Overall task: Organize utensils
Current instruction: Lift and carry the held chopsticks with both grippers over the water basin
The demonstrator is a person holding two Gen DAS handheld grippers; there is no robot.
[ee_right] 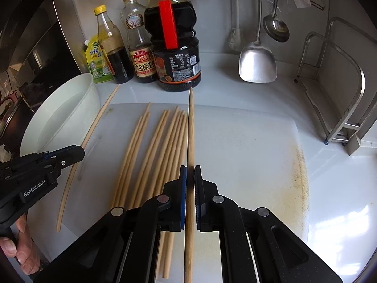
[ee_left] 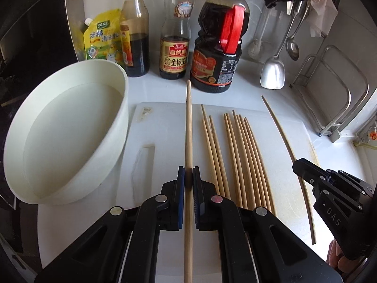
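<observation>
My left gripper (ee_left: pixel 189 173) is shut on a wooden chopstick (ee_left: pixel 188 127) that points forward above the white cutting board (ee_left: pixel 162 122). My right gripper (ee_right: pixel 190 173) is shut on another wooden chopstick (ee_right: pixel 190 127), also held pointing forward above the board (ee_right: pixel 247 141). Several loose chopsticks (ee_left: pixel 238 155) lie side by side on the board between the two grippers; they also show in the right wrist view (ee_right: pixel 153 151). The right gripper shows at the right edge of the left wrist view (ee_left: pixel 298 167), and the left gripper at the left of the right wrist view (ee_right: pixel 79 153).
A white round basin (ee_left: pixel 63 132) stands left of the board. Sauce bottles (ee_left: pixel 219 47) and a yellow pouch (ee_left: pixel 101 37) line the back wall. A metal spatula (ee_left: pixel 273 70) and ladle (ee_right: pixel 275 26) hang at the back right, beside a steel rack (ee_right: pixel 334 89). A stove is at far left.
</observation>
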